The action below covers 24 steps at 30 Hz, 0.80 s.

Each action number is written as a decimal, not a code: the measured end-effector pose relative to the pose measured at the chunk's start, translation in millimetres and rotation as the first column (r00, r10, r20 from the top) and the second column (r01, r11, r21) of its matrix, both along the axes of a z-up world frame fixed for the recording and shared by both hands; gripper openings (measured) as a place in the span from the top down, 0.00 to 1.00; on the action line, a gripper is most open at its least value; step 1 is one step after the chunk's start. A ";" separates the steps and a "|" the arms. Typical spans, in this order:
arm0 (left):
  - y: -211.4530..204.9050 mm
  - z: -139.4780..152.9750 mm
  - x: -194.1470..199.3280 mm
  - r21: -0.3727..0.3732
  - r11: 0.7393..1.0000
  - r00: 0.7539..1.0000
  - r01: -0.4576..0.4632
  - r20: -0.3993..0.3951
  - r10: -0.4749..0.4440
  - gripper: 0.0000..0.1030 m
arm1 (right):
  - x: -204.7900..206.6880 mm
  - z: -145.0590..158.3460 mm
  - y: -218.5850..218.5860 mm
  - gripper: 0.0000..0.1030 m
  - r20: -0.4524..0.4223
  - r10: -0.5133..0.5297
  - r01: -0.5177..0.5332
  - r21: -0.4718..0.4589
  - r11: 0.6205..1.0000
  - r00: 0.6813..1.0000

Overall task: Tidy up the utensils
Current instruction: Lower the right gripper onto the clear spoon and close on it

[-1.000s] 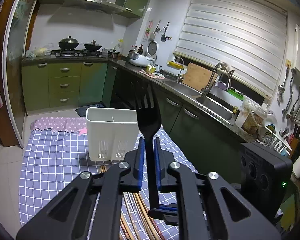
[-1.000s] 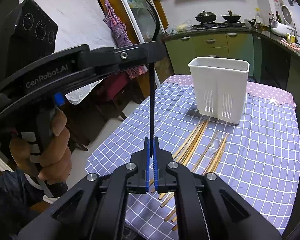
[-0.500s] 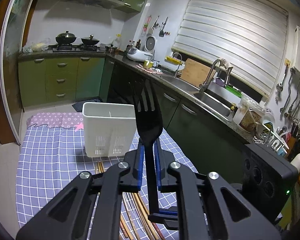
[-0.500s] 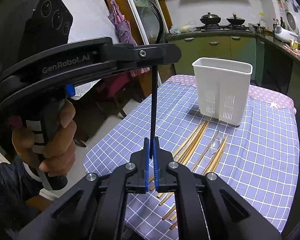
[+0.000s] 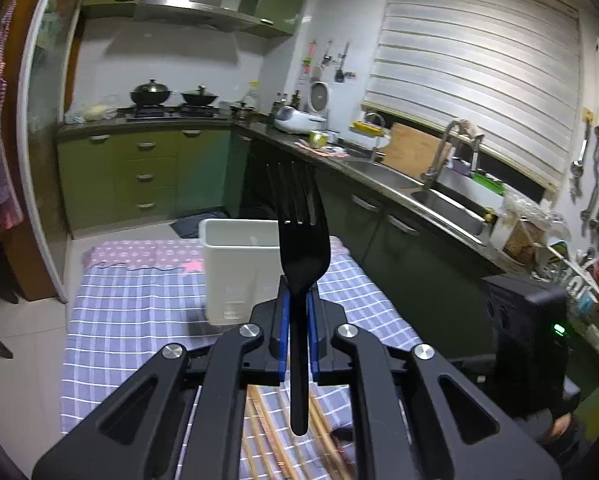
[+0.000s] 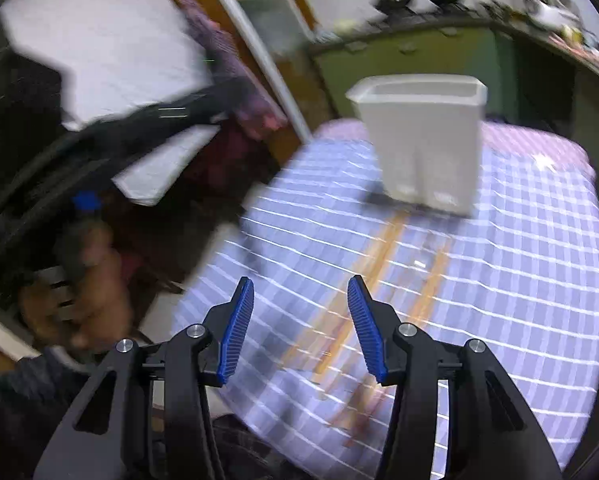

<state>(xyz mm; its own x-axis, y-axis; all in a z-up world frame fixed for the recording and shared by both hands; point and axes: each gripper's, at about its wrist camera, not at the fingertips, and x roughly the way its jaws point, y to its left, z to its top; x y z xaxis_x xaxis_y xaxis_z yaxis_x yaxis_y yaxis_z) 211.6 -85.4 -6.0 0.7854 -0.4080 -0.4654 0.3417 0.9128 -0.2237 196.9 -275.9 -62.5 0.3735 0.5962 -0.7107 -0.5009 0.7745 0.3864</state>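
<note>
The left hand-held gripper (image 5: pixel 296 326) was clenched on the black plastic fork (image 5: pixel 300 256), tines up, with the handle hanging below its blue pads. Just beyond it stood the white plastic utensil caddy (image 5: pixel 235 268) on the tabletop with the blue checked cloth (image 5: pixel 131 320), and the wooden chopsticks (image 5: pixel 267 440) lay loose beneath the gripper. The step in hand looked like carrying the fork to the caddy — the next move probably called for bringing it over the open rim and lowering it in. The right hand-held gripper (image 6: pixel 300 330) was released and held nothing. A second earlier both grippers had pinched the fork; now only the left held it — the right view was blurred by motion.
</note>
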 end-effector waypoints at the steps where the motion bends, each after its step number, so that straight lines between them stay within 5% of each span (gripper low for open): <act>1: 3.8 -0.8 0.2 0.003 1.000 1.000 -0.007 0.000 0.007 0.92 | 7.5 -4.6 0.5 0.59 -0.026 -0.019 0.018 -0.030 0.999 0.999; 6: 17.2 -2.7 -1.4 0.021 0.998 0.999 -0.052 0.008 0.052 0.92 | 61.2 -49.0 20.1 0.91 -0.200 -0.140 0.080 -0.282 0.956 0.970; 13: 25.9 -5.2 -4.1 0.040 0.997 0.998 -0.068 0.011 0.067 0.92 | 102.5 -89.1 38.8 0.92 -0.304 -0.235 0.076 -0.455 0.887 0.923; 24: 29.8 -8.3 -6.7 0.037 0.997 0.998 -0.061 0.009 0.061 0.92 | 124.2 -113.0 53.4 0.91 -0.388 -0.278 0.071 -0.469 0.880 0.879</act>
<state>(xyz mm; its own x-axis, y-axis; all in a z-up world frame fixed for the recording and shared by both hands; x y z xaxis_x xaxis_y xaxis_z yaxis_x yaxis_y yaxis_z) 204.9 -55.5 -14.3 0.8122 -0.3415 -0.4729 0.2866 0.9397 -0.1864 321.1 -222.5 -175.4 0.0355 0.1474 -0.9884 -0.2028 0.9695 0.1373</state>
